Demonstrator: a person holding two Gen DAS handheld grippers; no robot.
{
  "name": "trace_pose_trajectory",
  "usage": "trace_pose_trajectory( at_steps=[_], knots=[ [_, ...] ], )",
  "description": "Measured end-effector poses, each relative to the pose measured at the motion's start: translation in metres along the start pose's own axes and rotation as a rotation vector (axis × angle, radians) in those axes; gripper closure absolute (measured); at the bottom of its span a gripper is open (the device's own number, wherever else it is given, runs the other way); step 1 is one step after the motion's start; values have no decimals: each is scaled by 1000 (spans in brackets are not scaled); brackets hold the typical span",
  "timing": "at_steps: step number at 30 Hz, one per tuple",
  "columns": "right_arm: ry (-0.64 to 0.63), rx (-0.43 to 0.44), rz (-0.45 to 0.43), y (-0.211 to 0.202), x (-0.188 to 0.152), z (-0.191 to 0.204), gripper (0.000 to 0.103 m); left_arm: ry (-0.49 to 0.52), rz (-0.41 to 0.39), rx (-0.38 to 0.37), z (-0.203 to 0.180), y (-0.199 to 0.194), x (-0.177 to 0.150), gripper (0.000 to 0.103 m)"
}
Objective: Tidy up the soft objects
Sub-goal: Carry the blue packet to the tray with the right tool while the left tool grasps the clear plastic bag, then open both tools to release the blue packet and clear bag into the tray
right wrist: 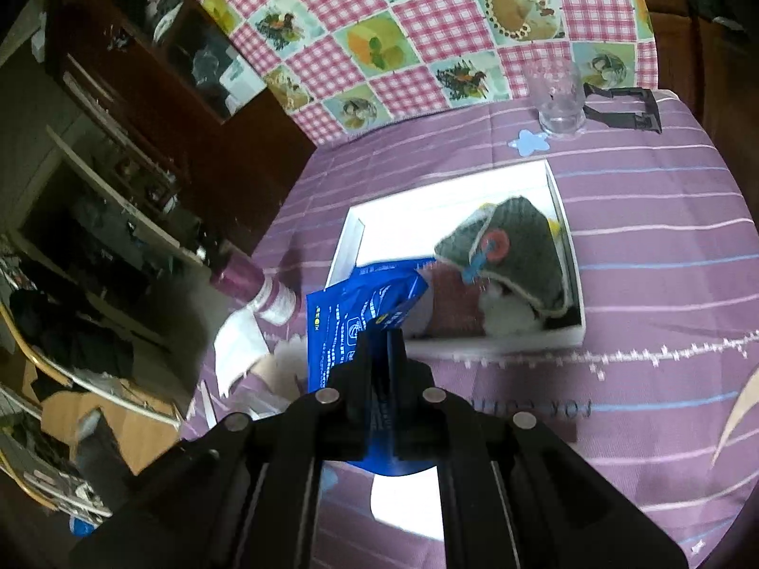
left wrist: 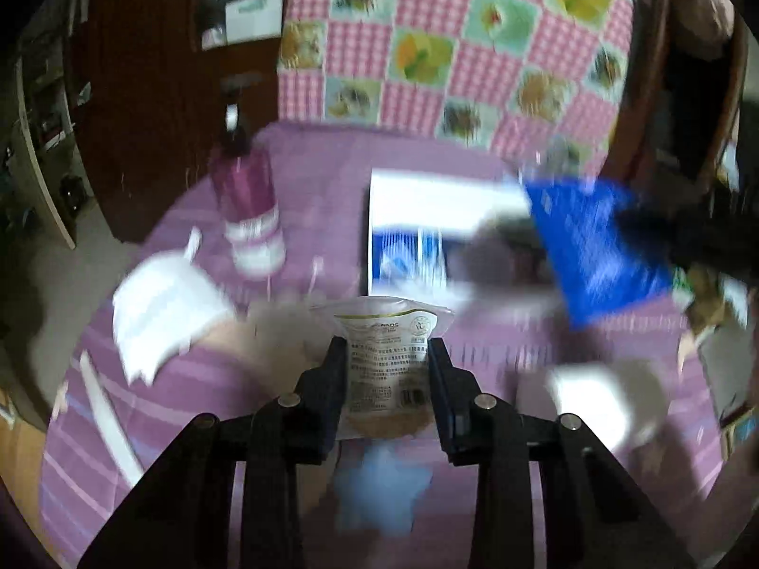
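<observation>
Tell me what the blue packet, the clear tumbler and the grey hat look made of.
Blue printed packet: thin plastic film, glossy, creased where held. Clear tumbler: glass or hard plastic, see-through with bright glints. Grey hat: knitted wool or similar, matte and ribbed.

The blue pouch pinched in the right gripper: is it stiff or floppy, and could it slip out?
The blue pouch looks floppy: its top corner folds over above the shut right gripper. Probably light, since a narrow pinch carries it. Its glossy film could slip.

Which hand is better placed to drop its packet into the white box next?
Probably right: the right gripper holds the blue packet at the white box edge.
</observation>
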State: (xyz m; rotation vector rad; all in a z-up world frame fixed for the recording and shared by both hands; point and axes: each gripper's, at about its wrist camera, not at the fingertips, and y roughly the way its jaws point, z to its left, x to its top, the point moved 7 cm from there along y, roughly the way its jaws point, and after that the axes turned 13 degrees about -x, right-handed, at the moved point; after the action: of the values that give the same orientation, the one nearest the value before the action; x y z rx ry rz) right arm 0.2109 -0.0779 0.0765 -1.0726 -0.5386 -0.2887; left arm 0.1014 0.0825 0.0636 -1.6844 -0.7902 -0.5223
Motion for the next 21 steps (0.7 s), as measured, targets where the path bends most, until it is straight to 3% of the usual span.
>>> trace_pose_trajectory(
  at_steps=[4, 11, 14, 17, 18, 20, 21],
  knots=[
    [48, 14, -34, 19, 24, -5, 96, -3, -63, -61, -8, 26, 45, 71],
    [132, 1, -79, 60, 67, -17, 95, -26, -51, -146, -21, 98, 78, 71],
    [190, -25, -43, 89, 71, -20, 83, -76, -18, -153, -14, 139, 80, 62],
    [92, -94, -6, 103, 68, -14, 82, -111, 3, -172, -8, 156, 73, 37],
    [59, -107, -44, 97, 68, -13, 79, -108, -11, -176, -6, 154, 70, 28],
    [23, -155, -120, 83, 70, -14, 60, -87, -45, -144, -3, 147, 70, 23],
    [13, -198, -160, 73, 71, -17, 44, -78, -56, -130, -2, 143, 70, 23]
  ],
)
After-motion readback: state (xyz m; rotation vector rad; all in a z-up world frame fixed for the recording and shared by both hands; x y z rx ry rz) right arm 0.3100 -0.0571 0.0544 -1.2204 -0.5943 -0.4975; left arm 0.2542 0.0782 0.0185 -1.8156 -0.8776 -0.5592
